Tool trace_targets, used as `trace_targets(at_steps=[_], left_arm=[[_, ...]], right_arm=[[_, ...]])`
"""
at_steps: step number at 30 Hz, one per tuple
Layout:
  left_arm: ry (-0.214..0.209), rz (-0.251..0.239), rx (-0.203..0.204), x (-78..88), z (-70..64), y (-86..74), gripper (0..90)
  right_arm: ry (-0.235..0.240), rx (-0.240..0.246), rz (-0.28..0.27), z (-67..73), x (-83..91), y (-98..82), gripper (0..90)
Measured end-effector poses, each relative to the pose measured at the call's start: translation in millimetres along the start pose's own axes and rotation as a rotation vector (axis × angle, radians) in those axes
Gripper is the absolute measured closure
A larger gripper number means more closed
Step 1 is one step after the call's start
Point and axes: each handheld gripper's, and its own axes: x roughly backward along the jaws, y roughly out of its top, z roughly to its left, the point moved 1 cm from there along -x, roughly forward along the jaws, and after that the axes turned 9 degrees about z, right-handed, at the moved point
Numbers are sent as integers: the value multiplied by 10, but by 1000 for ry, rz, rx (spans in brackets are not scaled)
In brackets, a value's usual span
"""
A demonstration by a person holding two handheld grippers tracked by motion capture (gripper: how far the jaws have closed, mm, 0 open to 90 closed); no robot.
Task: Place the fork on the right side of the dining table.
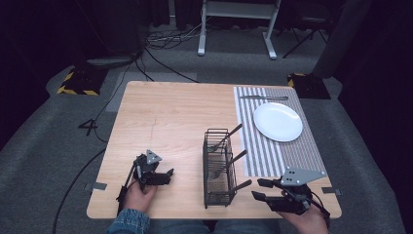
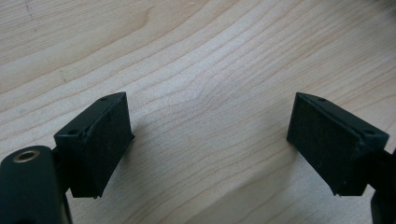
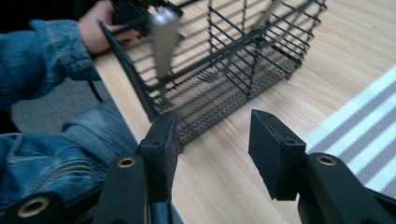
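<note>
Jaws apart, empty: right gripper (image 1: 260,189) beside basket (image 1: 217,168) (wire).

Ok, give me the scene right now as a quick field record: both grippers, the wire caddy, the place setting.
left gripper: open, nothing between its fingers, low over bare table
right gripper: open, empty, near the caddy's front end
wire caddy: upright at table centre, dark-handled cutlery leaning out
plate: white, empty, on striped placemat
knife: flat on placemat beyond plate
</note>
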Motion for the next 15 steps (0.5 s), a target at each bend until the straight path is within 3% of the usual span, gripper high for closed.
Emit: trace_targets(at_steps=[5,15], left_arm=[[-2,1,1,0,-1,0,138],[0,0,0,0,0,0,138]], right_arm=[[24,23,-41,113,107,74,541],[73,13,-48,114,151,220,609]])
